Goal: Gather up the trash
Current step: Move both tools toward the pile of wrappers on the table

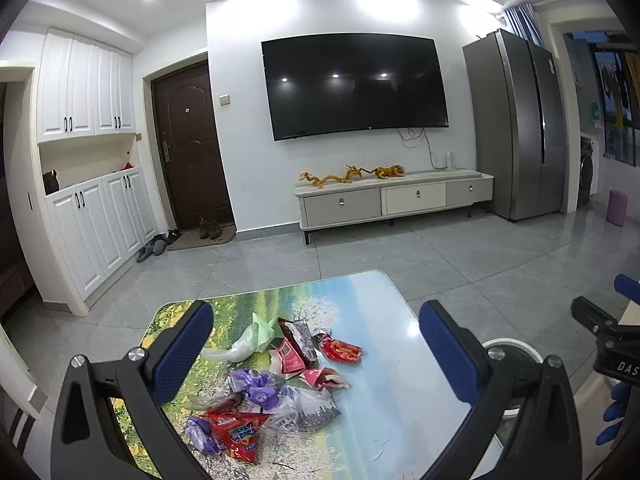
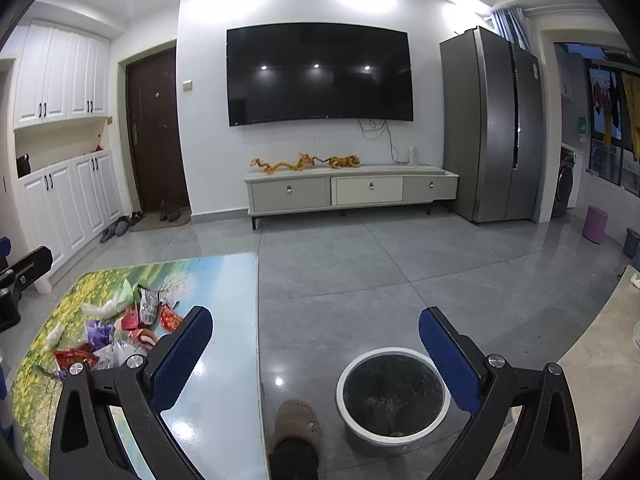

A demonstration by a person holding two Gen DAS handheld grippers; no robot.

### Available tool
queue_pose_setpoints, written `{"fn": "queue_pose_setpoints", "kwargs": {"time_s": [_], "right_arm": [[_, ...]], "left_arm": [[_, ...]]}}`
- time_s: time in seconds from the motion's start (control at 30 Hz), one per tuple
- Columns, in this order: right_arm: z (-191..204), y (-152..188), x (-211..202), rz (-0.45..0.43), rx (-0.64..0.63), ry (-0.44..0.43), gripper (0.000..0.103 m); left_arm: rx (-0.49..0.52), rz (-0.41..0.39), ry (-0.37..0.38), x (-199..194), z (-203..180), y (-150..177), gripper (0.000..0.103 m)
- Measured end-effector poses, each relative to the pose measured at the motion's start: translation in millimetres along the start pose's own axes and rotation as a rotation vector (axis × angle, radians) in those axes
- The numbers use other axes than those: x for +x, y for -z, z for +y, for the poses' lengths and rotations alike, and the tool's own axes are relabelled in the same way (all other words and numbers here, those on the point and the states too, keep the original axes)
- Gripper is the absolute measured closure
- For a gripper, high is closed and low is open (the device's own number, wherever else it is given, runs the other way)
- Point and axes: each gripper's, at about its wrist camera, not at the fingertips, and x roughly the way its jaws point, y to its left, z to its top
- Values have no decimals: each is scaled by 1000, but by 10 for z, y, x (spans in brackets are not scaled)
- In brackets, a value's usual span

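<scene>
I have both grippers, left (image 1: 316, 344) and right (image 2: 316, 344), spread wide and empty: wrappers (image 1: 280, 376) on table (image 1: 400, 360), bin (image 2: 394, 392) on floor.

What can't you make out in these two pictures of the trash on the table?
- Left wrist view: the trash bin is mostly hidden behind the left gripper's fingers.
- Right wrist view: the near wrappers are partly covered by the right gripper.
- Wrapper print is too small to read.

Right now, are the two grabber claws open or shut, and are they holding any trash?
Left gripper: open wide, holding nothing, above the wrappers.
Right gripper: open wide, holding nothing, above the floor by the bin.
</scene>
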Motion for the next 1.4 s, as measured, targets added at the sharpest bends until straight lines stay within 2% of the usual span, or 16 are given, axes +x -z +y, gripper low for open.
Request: {"fn": "queue_pose_setpoints", "kwargs": {"time_s": [0.23,0.63,0.97,1.13,1.3,1.4], "right_arm": [[-39,-65,-25,10,8,-4,0],[143,-79,98,30,-5,-57,0],[475,-192,397,77,-59,-133,0],[779,-202,723,130,-110,-228,0],[1088,-143,1153,209,-158,-316,11],[1245,-83,1454,260,-192,-353,17]], "left_arm": [[-33,-13,-25,-5,297,-40,0],[-101,31,-115,191,865,63,0],[-161,67,-209,420,1600,236,0],[-200,129,-217,612,1936,446,0],[-198,178,-191,782,2024,648,0],[-170,224,-132,939,1979,779,0]]}}
